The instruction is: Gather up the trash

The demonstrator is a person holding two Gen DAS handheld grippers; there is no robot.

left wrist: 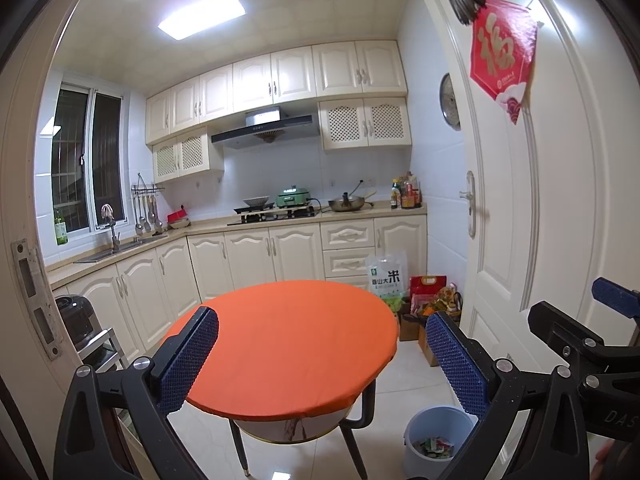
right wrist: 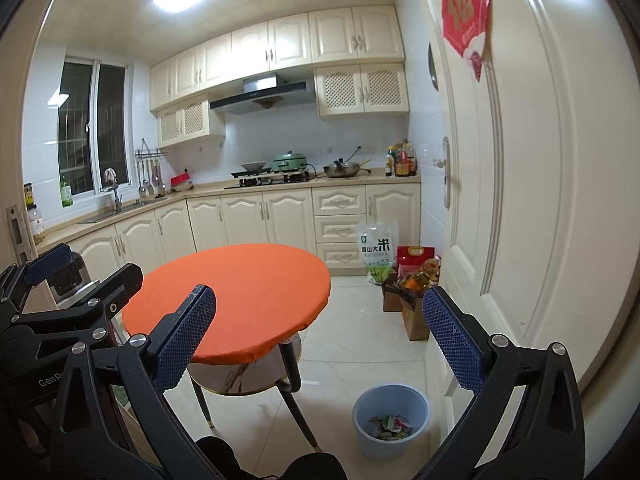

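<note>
Here the one thing that matters is the bin (right wrist: 391, 420), a pale blue bucket on the white floor tiles, set just beside the round table (right wrist: 236, 300) with the orange cloth, on the door (right wrist: 540, 200) side of the table's legs. The trash (right wrist: 390, 427), a small heap of bright wrappers, already lies in the bottom of that bin; the table's cloth looks bare, and I see no loose scrap on the floor around the bin. From both tools the bin lies ahead and well below, off toward the door. The right gripper (right wrist: 320, 336) is held up in the air with its blue pads wide apart and nothing between them, and the bin sits low between its two fingers, so I judge the right hand to be the nearer one. The left gripper (left wrist: 320, 360) is likewise spread and empty, farther over on the table's side. The bin is round, so it has no long axis to line up with. The right view looks straight into the bin's mouth; in the left view the gripper's own finger (left wrist: 456, 360) cuts off part of the rim (left wrist: 424, 414). The left view also catches the right gripper at the door edge.
</note>
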